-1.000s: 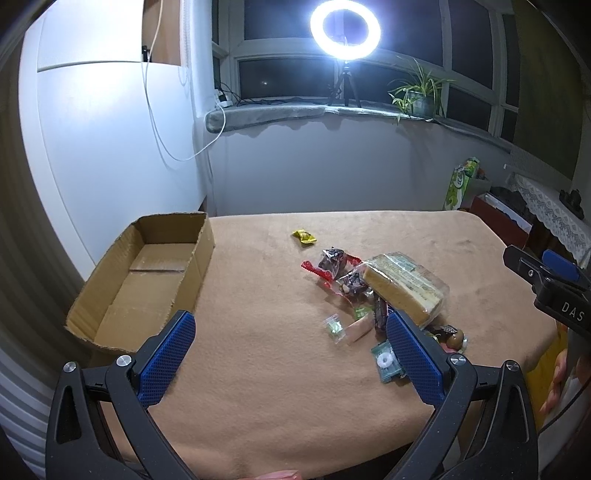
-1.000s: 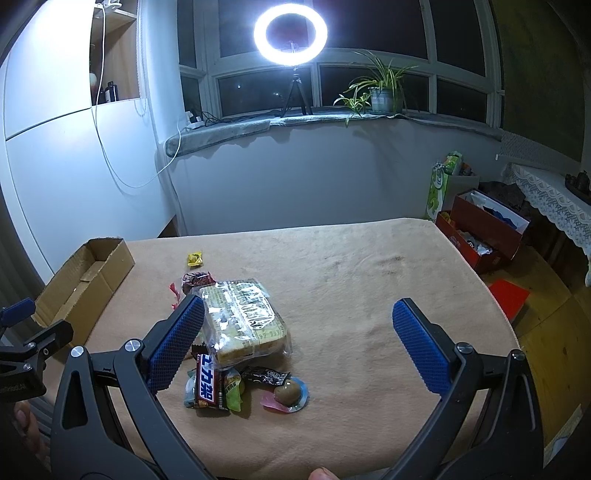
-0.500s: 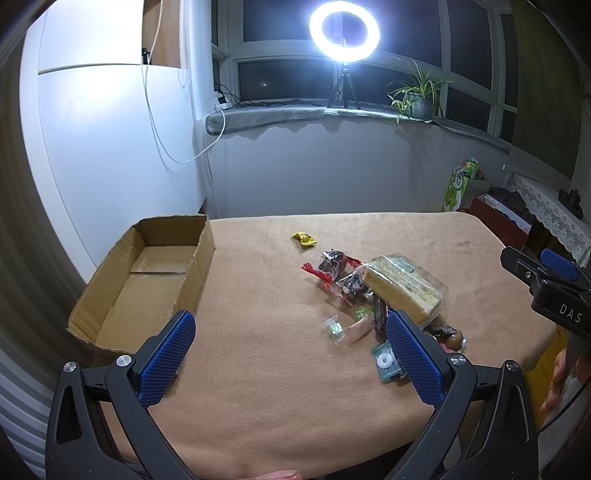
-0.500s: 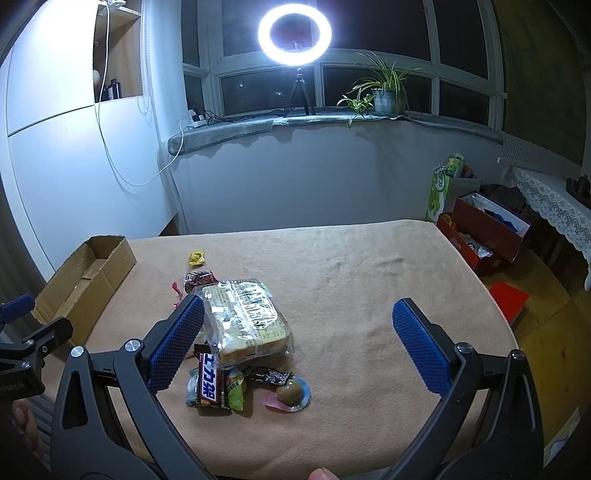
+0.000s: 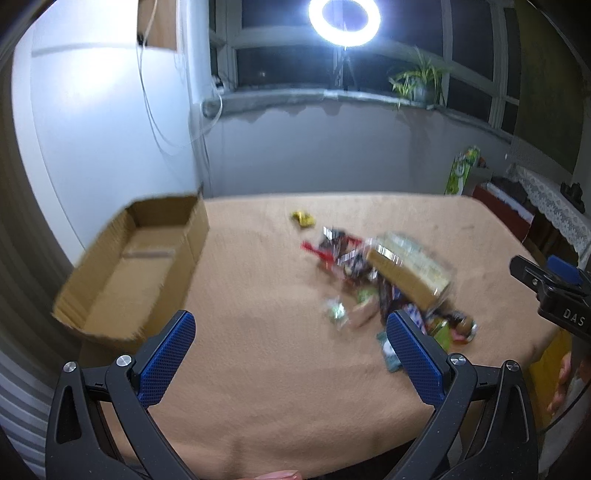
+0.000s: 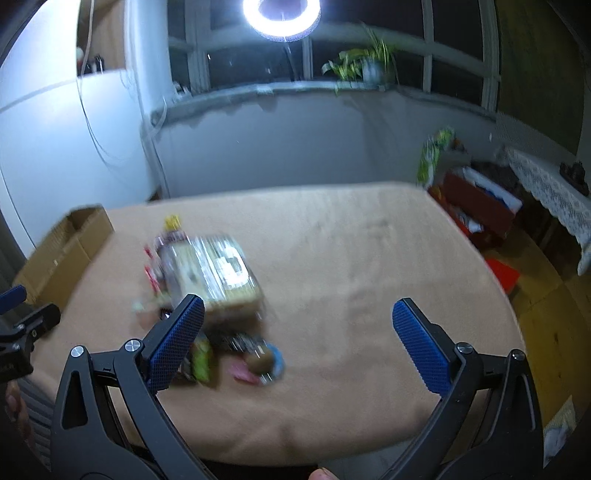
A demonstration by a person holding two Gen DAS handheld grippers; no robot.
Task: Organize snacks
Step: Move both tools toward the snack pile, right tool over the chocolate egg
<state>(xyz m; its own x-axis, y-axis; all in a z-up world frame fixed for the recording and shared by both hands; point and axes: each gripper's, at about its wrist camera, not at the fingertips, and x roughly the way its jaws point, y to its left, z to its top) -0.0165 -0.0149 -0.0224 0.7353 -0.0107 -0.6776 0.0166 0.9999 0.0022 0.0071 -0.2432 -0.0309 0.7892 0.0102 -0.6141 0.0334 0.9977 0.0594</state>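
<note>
Two grippers: your left gripper [image 5: 290, 339] and right gripper [image 6: 297, 326] gape wide, holding nothing.
Bread pack [image 6: 214, 275]: long axis runs near-right to far-left.

A tan cloth [image 5: 280, 369] covers the table and runs beneath and beyond the fingers in both views. Far ahead of the fingers, a lit ring light [image 5: 344, 16] stands on a tripod at the dark window [image 6: 229, 59]. A potted plant [image 5: 419, 83] sits on the sill [image 5: 295, 98], ahead and to the right. A white cable [image 5: 155, 107] hangs down the white wall [image 5: 92, 129], ahead to the left. Off the table's far right edge are a green bag [image 6: 434, 155], a red box [image 6: 476, 210] and a lace cloth [image 6: 550, 195], all blurred.
</note>
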